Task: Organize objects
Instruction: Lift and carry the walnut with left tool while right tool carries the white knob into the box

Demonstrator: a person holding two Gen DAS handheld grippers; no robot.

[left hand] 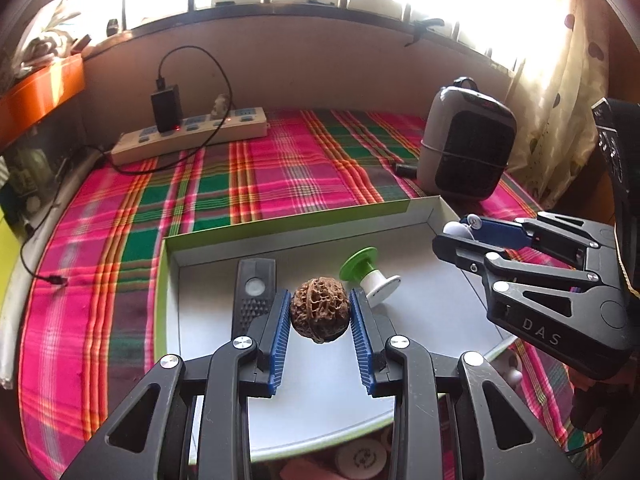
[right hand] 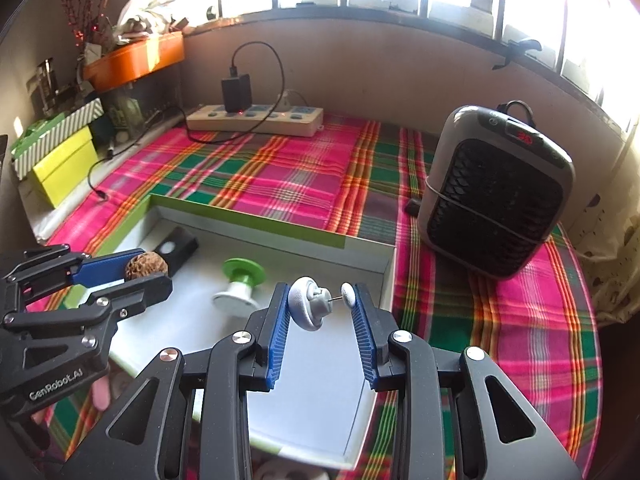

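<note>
My left gripper (left hand: pixel 319 310) is shut on a brown wrinkled walnut (left hand: pixel 319 310) and holds it above a shallow white box with a green rim (left hand: pixel 280 226). My right gripper (right hand: pixel 320 304) is shut on a small grey security tag with a pin (right hand: pixel 310 306), above the box's right side (right hand: pixel 390 276). Inside the box lie a black flat device (left hand: pixel 254 294) and a green-and-white spool (left hand: pixel 370 274). The left gripper with the walnut (right hand: pixel 146 266) shows at the left of the right wrist view. The right gripper (left hand: pixel 464 232) shows at the right of the left wrist view.
The box lies on a pink and green plaid cloth (left hand: pixel 280 168). A grey and black fan heater (right hand: pixel 496 192) stands at the right. A power strip with a black charger (left hand: pixel 188 132) lies at the back. An orange tray (right hand: pixel 136 60) and yellow-green boxes (right hand: pixel 60 168) are at the left.
</note>
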